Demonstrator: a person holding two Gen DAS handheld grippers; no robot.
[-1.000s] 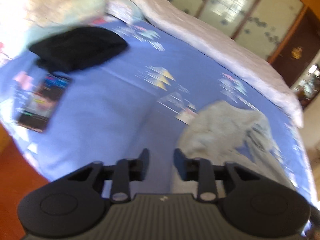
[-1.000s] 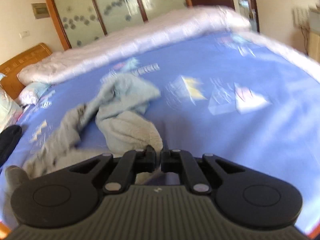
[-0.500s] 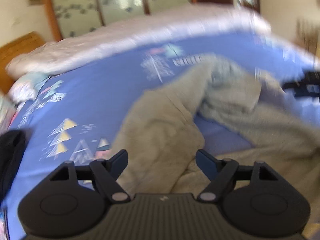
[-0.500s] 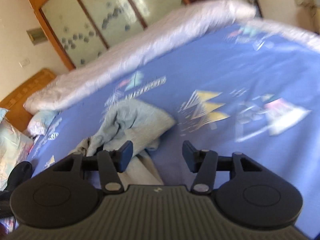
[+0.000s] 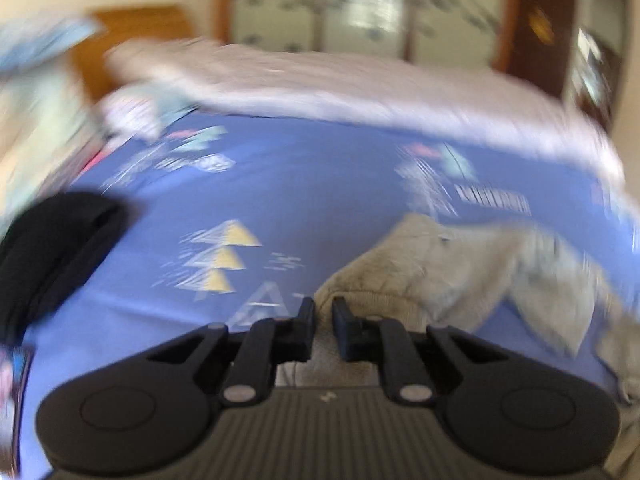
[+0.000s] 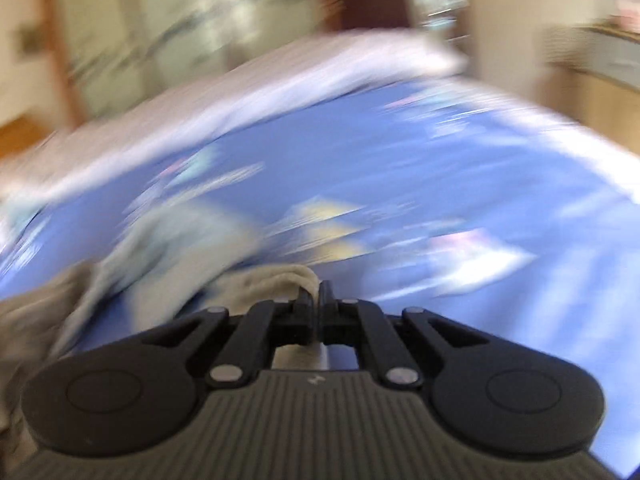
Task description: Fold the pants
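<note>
Two grippers worked the grey pants (image 5: pixel 460 268) as they lay crumpled on the blue bed sheet (image 5: pixel 300 184). My left gripper (image 5: pixel 323 312) had its fingers pinched on the waistband, and my right gripper (image 6: pixel 316 300) clamped a cloth edge. A black garment (image 5: pixel 52 248) lay well apart.

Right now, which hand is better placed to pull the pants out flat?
Right, I'd judge. The right tool is shut on an edge of the grey pants. The left tool shows a slight gap at the pants' hem; its grip looks unsure.
</note>
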